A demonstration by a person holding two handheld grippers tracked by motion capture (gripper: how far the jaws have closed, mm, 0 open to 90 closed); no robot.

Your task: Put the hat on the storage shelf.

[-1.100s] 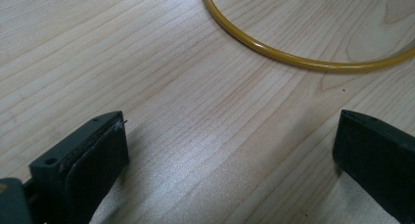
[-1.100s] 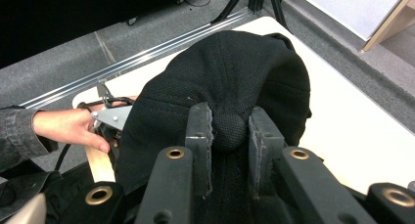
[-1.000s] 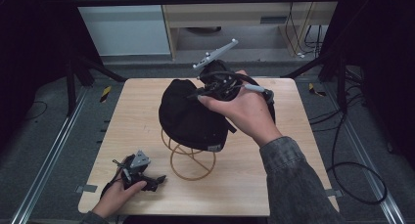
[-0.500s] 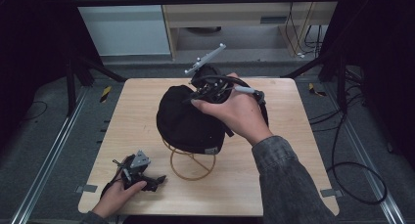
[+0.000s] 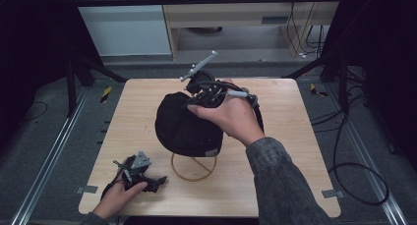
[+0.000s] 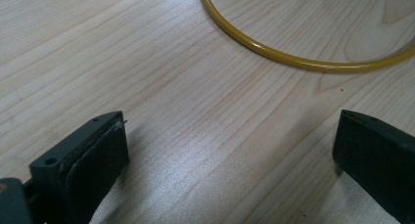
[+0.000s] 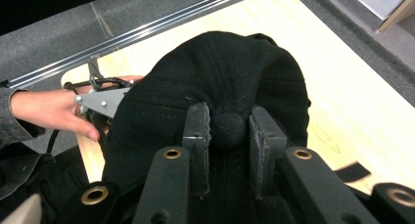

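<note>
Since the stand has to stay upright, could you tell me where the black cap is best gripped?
Grip the black cap at the button on its crown, from above. That knob stands proud of the soft dome, so narrow jaws close on it without pushing the wire stand. The right tool already pinches it there.

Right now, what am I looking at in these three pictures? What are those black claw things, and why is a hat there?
A person sits at a wooden table and holds a grabbing tool in each hand. Each tool has two black fingers that pinch.

The high view looks down from above. The other two pictures come from small cameras riding on the tools, looking along their fingers.

The right gripper has its fingers shut on the top of a black cap, pinching the little button at its crown. Under the cap in the high view stands a yellow wire stand with a round ring at its foot.

The left gripper rests near the table's front corner. Its fingers are wide open with nothing between them, just bare wood, and the stand's yellow ring beyond.
</note>
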